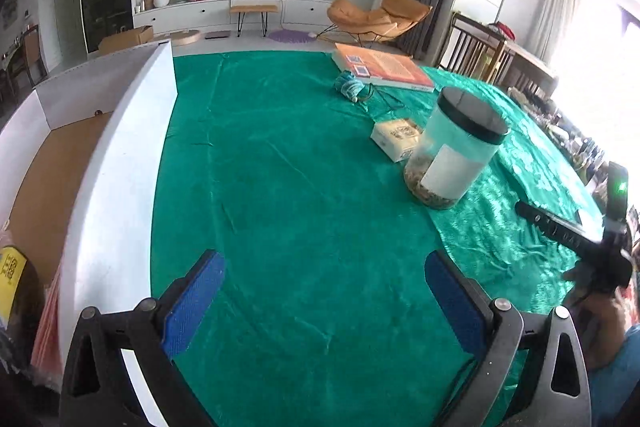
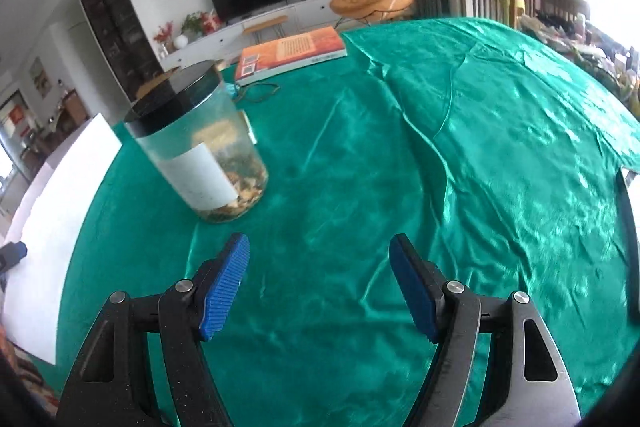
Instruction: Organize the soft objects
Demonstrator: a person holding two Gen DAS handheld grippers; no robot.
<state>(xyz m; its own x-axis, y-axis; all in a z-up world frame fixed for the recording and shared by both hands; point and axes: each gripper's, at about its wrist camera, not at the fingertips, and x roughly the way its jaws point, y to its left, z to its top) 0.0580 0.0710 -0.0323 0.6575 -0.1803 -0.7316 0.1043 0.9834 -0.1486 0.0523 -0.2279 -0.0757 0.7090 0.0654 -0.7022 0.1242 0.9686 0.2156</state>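
Left wrist view. The left tongs (image 1: 324,291) are held apart and empty over the green satin cloth (image 1: 288,187) that covers the desk. A white open box (image 1: 132,131) with a brown cardboard floor is seen at the left, its near wall standing just beside the left finger. Farther off, a small cream soft pack (image 1: 396,139) is seen lying flat on the cloth, partly hidden behind a clear plastic jar (image 1: 452,151) with a black lid and a white label. A small blue-white wrapped bundle (image 1: 350,87) lies beyond, near an orange book (image 1: 384,67). The right-hand tool is glimpsed at the far right edge.

Right wrist view. The right tongs (image 2: 320,271) are likewise held apart, with nothing between the blue pads (image 2: 226,287). The jar (image 2: 200,143) stands upright ahead and to the left; the pack is only dimly made out through its wall. The book (image 2: 292,53) lies at the far edge.

Handling. The pack is judged to be the task's thing, and the box its probable destination. It is expected to be light and yielding, so it would best be taken across its shorter sides with moderate closure. The satin is judged slippery and loose, so a low approach risks pinching cloth, and the jar beside the pack could be knocked
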